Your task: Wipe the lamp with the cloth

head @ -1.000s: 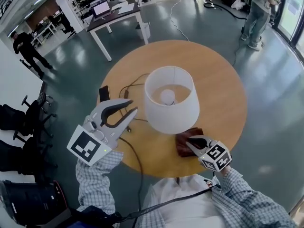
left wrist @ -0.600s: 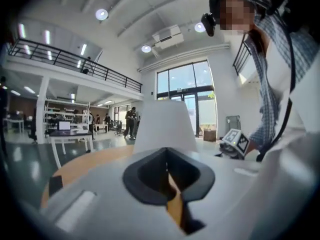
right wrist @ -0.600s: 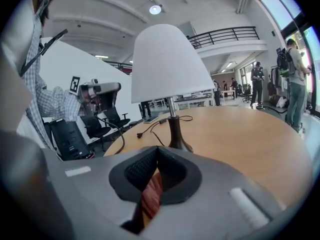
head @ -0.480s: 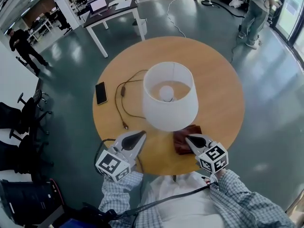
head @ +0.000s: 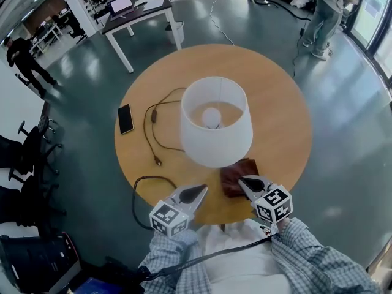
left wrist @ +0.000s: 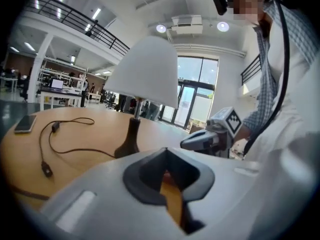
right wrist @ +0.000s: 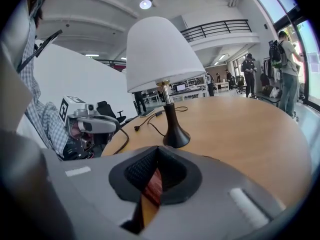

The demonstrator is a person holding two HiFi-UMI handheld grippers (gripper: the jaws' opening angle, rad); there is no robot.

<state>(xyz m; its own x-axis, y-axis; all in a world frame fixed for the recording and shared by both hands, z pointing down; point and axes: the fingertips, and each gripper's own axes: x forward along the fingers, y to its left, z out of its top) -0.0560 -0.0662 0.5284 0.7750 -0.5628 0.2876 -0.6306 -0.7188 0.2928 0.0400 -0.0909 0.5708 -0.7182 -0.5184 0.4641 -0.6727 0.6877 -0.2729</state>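
A lamp with a white shade [head: 214,127] stands mid-table on the round wooden table [head: 282,121]. A brown-red cloth [head: 234,177] lies just in front of the lamp. My right gripper [head: 245,181] is at the cloth's near right edge with its jaws shut on it. In the right gripper view the cloth [right wrist: 152,186] shows in the seam behind the right gripper [right wrist: 159,149], and the dark lamp base [right wrist: 175,134] stands ahead. My left gripper [head: 197,193] is low at the table's front edge, shut and empty. In the left gripper view, only table wood shows behind the left gripper [left wrist: 167,151].
A black phone [head: 125,118] and the lamp's black cable [head: 150,130] lie on the table's left side. Another cable loop [head: 138,185] hangs off the front left edge. A desk with a laptop [head: 131,8] stands behind, office chairs at the left, and people in the background.
My left gripper dropped from beside the shade to the table's front edge, and its jaws closed. The right gripper stayed at the cloth, and its jaws closed.
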